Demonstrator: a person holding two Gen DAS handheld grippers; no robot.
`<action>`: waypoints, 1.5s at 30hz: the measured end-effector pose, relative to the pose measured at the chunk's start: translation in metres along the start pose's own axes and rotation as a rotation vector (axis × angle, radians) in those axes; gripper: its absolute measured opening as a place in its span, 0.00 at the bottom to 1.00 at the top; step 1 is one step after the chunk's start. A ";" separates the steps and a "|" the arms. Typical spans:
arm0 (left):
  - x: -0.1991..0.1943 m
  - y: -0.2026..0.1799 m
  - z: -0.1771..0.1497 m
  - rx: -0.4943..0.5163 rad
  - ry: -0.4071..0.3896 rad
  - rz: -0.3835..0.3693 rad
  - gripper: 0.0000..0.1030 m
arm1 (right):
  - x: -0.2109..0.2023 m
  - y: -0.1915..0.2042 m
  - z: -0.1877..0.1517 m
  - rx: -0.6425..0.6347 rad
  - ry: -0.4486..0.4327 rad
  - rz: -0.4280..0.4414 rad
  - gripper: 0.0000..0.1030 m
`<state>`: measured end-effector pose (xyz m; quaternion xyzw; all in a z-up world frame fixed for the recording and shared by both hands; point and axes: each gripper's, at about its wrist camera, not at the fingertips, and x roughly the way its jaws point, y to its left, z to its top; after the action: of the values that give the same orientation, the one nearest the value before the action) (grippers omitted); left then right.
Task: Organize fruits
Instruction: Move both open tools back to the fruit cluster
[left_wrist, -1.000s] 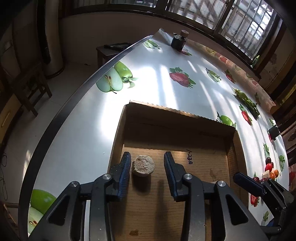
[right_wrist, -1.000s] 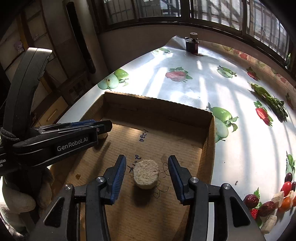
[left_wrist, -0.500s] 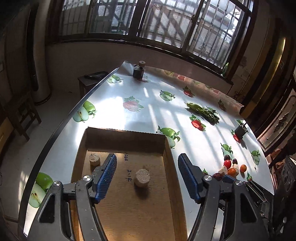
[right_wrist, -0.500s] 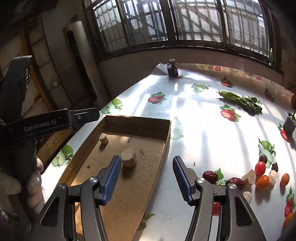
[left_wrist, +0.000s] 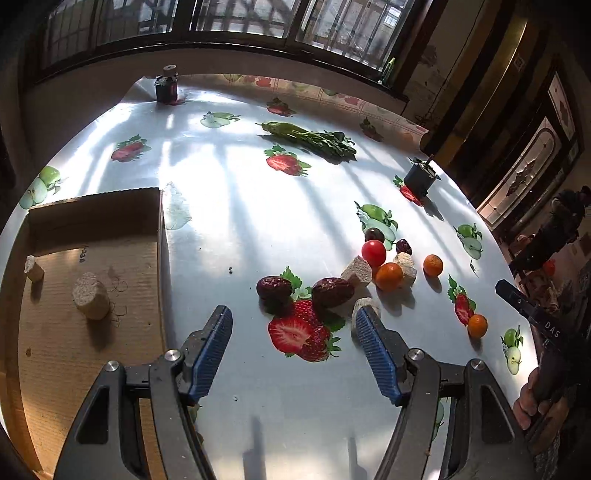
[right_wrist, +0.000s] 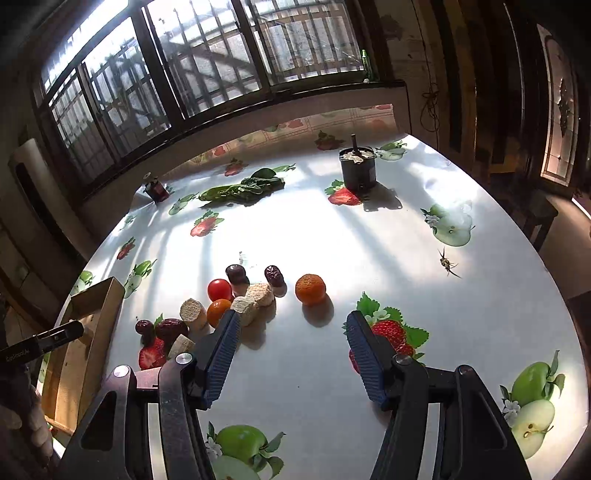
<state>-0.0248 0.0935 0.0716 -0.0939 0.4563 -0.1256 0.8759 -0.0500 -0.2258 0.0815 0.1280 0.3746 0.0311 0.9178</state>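
Note:
A shallow cardboard box (left_wrist: 159, 236) lies at the left with two beige cork-like pieces (left_wrist: 90, 300) in it; its corner shows in the right wrist view (right_wrist: 98, 299). Loose fruit lies on the table: red dates (left_wrist: 332, 291), a cherry tomato (left_wrist: 373, 252), small oranges (left_wrist: 389, 276), beige chunks (left_wrist: 357, 269). My left gripper (left_wrist: 295, 325) is open and empty, above the table just before the dates. My right gripper (right_wrist: 290, 330) is open and empty, near an orange (right_wrist: 310, 288), a tomato (right_wrist: 219, 289) and beige chunks (right_wrist: 260, 295).
The round table (left_wrist: 236, 206) has a fruit-print cover. Leafy greens (left_wrist: 314, 138), a dark jar (left_wrist: 167, 86) and a black cup (right_wrist: 357, 168) stand farther back. One more orange (left_wrist: 477, 325) lies near the right edge. Windows are behind.
Both grippers left the box, where each released a cork-like piece, and swung right toward the pile of fruit. Both jaws have opened wider.

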 end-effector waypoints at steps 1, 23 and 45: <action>0.008 -0.006 -0.003 0.002 0.011 -0.002 0.67 | -0.001 -0.008 0.001 0.007 -0.008 -0.016 0.62; 0.019 -0.007 -0.009 -0.088 -0.026 0.020 0.67 | -0.012 -0.100 -0.022 0.221 -0.103 -0.003 0.67; 0.082 -0.070 -0.025 0.129 0.028 0.024 0.43 | 0.034 -0.051 -0.041 0.010 0.131 0.037 0.67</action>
<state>-0.0091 0.0003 0.0132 -0.0301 0.4607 -0.1457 0.8750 -0.0560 -0.2608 0.0165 0.1371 0.4314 0.0547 0.8900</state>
